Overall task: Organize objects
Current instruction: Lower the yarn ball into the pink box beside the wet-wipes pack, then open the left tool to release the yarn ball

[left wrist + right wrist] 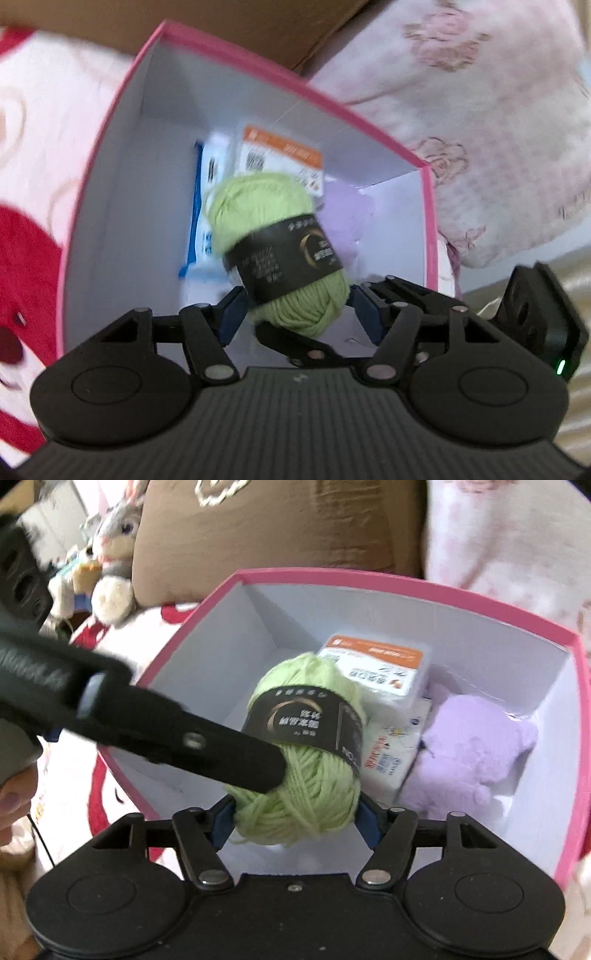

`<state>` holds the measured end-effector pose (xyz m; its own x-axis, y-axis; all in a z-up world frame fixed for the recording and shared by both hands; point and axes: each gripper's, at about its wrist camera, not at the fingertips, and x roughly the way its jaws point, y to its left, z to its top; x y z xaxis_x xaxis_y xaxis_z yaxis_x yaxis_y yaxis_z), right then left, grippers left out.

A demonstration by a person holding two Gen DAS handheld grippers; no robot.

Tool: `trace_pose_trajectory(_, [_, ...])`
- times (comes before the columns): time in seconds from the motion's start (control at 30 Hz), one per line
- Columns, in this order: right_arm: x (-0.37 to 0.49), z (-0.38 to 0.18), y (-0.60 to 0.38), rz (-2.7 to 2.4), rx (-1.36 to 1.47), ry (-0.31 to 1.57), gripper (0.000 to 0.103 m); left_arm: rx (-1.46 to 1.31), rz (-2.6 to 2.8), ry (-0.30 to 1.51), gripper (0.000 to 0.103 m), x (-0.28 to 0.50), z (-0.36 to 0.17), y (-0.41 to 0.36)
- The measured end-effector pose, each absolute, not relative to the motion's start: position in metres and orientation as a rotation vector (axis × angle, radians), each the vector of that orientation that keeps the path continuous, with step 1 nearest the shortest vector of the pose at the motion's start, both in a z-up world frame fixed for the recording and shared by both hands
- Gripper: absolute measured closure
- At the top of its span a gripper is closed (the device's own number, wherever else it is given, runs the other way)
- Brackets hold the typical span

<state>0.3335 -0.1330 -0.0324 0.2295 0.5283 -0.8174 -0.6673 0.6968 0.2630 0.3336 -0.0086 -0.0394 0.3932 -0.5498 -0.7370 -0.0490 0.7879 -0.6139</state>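
A light green yarn ball (pixel 280 243) with a black paper band hangs over a pink-rimmed box (pixel 258 62) with white inner walls. My left gripper (pixel 299 302) is open, its blue pads flanking the ball's lower end with slim gaps. In the right wrist view the same yarn ball (pixel 306 760) fills the space between the pads of my right gripper (pixel 295 816), which stand at its sides without squeezing it. One of the left gripper's fingers (pixel 221 746) crosses in from the left and lies against the ball. The right gripper's fingers (pixel 406 291) show at the right in the left wrist view.
Inside the box (pixel 369 579) lie an orange-labelled pack (pixel 376 664), a white tissue pack (pixel 388 753) and a purple plush toy (pixel 472 753). A rabbit plush (pixel 118 528) and a brown cushion (pixel 277 528) sit behind. Pink floral bedding (pixel 480 129) surrounds the box.
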Motion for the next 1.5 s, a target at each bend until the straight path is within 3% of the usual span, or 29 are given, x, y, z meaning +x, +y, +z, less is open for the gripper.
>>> trace_pose_trajectory(0.13, [0.327, -0.026, -0.145, 0.82, -0.059, 1.039, 0.027, -0.561, -0.368, 1.148, 0.043, 0.336, -0.039, -0.011])
trace_pose_trajectory(0.17, [0.325, -0.026, -0.146, 0.815, -0.059, 1.033, 0.03, -0.57, -0.375, 1.142, 0.053, 0.337, -0.04, -0.01])
trace_pose_trajectory(0.2, [0.321, -0.024, -0.145, 0.804, -0.071, 1.018, 0.039, -0.584, -0.383, 1.125, 0.058, 0.337, -0.041, -0.009])
trace_pose_trajectory(0.4, [0.328, -0.016, -0.153, 0.743, -0.267, 0.919, 0.055, -0.554, -0.374, 1.059, 0.058, 0.334, -0.03, -0.003])
trace_pose_trajectory(0.63, [0.326, -0.001, -0.16, 0.625, -0.422, 0.822, 0.053, -0.461, -0.301, 1.006, 0.052, 0.345, -0.026, 0.0])
trace_pose_trajectory(0.77, [0.331, -0.003, -0.169, 0.577, -0.364, 0.858, 0.051, -0.456, -0.287, 0.979, 0.046, 0.353, -0.029, 0.0])
trace_pose_trajectory(1.0, [0.328, -0.004, -0.189, 0.536, -0.196, 0.917, 0.047, -0.481, -0.32, 0.998, 0.045, 0.356, -0.045, -0.01])
trace_pose_trajectory(1.27, [0.305, -0.005, -0.192, 0.541, -0.191, 0.892, 0.045, -0.472, -0.32, 1.045, 0.06, 0.331, -0.057, -0.013])
trace_pose_trajectory(1.5, [0.281, -0.003, -0.189, 0.561, -0.152, 0.863, 0.046, -0.397, -0.274, 1.076, 0.061, 0.315, -0.061, -0.021])
